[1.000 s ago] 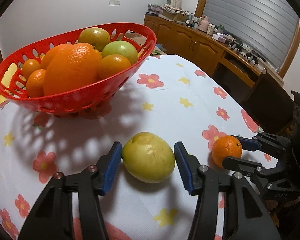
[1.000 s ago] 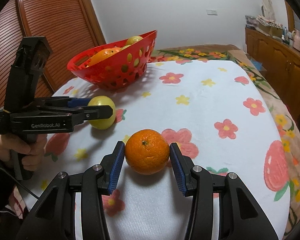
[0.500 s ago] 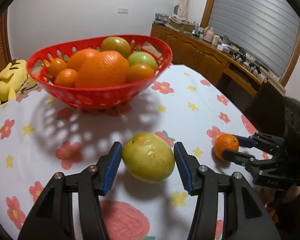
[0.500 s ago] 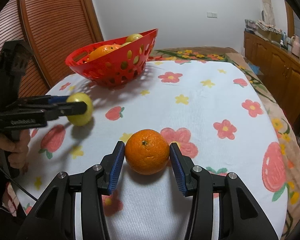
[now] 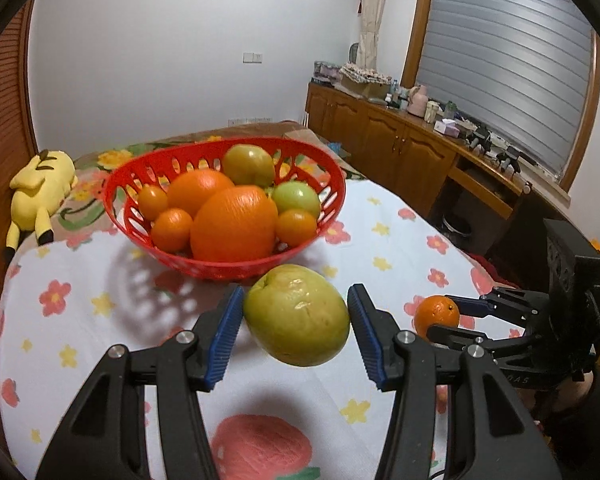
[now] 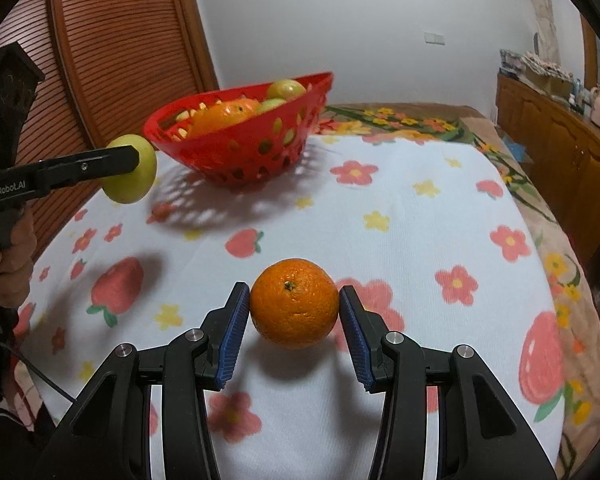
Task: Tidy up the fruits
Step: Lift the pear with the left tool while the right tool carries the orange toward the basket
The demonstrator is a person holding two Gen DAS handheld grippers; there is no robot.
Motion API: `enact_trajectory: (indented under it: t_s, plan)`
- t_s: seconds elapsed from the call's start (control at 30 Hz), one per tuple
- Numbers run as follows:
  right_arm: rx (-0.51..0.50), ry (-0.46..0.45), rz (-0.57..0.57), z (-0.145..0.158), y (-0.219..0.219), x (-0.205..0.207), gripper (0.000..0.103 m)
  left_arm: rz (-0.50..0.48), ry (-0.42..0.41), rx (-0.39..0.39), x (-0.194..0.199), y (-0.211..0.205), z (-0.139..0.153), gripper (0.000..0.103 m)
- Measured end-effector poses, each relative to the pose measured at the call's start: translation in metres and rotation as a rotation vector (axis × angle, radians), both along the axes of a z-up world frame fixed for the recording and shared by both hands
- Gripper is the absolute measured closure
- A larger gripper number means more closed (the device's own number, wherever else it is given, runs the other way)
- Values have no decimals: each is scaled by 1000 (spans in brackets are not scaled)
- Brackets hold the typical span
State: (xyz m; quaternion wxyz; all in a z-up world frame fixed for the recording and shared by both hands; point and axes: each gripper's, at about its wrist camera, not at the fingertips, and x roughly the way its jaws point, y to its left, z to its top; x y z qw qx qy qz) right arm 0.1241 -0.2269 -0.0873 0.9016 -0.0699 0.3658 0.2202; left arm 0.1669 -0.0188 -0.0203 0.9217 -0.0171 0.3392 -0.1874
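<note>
Bedroom-ish setup: a table with a white tablecloth [image 6: 400,240] printed with flowers and strawberries, white walls behind, wooden cabinets [image 5: 384,148] along one side and a slatted wooden door [image 6: 112,40] on the other.

Left gripper [image 5: 296,320] is pinching a big yellow-green fruit [image 5: 296,320] between its 2 blue pads, and the right wrist view shows that fruit [image 6: 134,176] lifted off the cloth, just beside the near rim of the red basket [image 6: 260,156]. The basket [image 5: 324,184] sits toward the far edge of the table and it's pretty loaded: 2 large oranges [image 5: 234,224], 3 small orange ones and 2 greenish fruits [image 5: 248,164].

Right gripper [image 6: 294,312] has its pads pressed against both sides of a small orange [image 6: 294,304], near the table's front edge. Can't really tell if that one is touching the cloth or hanging just above it. From the left camera the same orange [image 5: 436,316] shows over toward the right edge, well apart from the basket.

Yellow plush toy [image 5: 40,188] lying past the far left corner, off the cloth.
</note>
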Motion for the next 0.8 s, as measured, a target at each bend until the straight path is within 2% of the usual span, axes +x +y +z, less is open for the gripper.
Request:
enact_trajectory:
  t_s: [0.5, 0.8]
  plan:
    - [-2, -81, 55, 41, 25, 8, 57, 27, -57, 1, 3, 11, 23, 51]
    - [-16, -119, 85, 63, 40, 29, 57, 37, -66, 6, 21, 16, 28, 51]
